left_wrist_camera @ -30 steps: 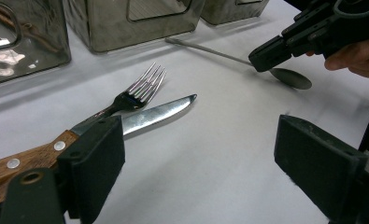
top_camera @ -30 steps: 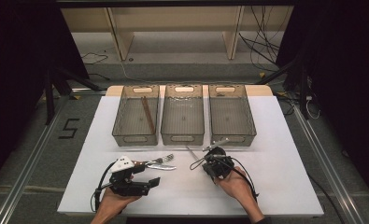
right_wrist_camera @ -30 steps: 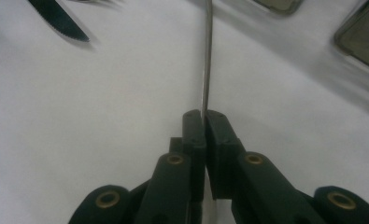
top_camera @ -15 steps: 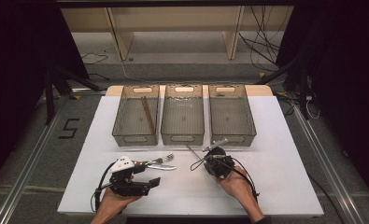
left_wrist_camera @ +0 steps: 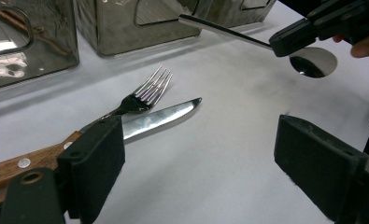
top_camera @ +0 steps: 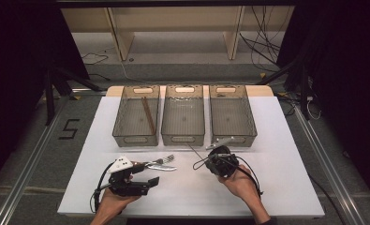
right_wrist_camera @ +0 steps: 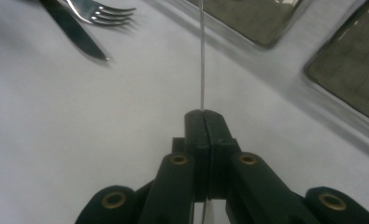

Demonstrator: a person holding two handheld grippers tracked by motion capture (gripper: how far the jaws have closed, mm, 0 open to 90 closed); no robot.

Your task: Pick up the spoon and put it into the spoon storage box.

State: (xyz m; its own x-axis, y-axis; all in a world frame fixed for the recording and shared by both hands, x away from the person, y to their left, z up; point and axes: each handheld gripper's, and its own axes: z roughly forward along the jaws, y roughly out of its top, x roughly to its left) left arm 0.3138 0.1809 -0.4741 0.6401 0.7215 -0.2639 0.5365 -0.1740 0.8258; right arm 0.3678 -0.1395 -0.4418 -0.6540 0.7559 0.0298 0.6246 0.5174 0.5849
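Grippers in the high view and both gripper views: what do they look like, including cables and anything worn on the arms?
Both are black. The left gripper carries a pale three-cornered plate on top, and a black cable loops from its rear. Its jaws are broad, blocky black pads. The right gripper has black cable looped around it; brass-coloured rivets mark its linkage. A dark sleeve edge shows at the right wrist; the left forearm looks bare.

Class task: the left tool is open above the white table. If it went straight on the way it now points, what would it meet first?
Probably the knife: its blade lies just ahead of the left tool, beside the fork. Depth is uncertain, so it might pass over.
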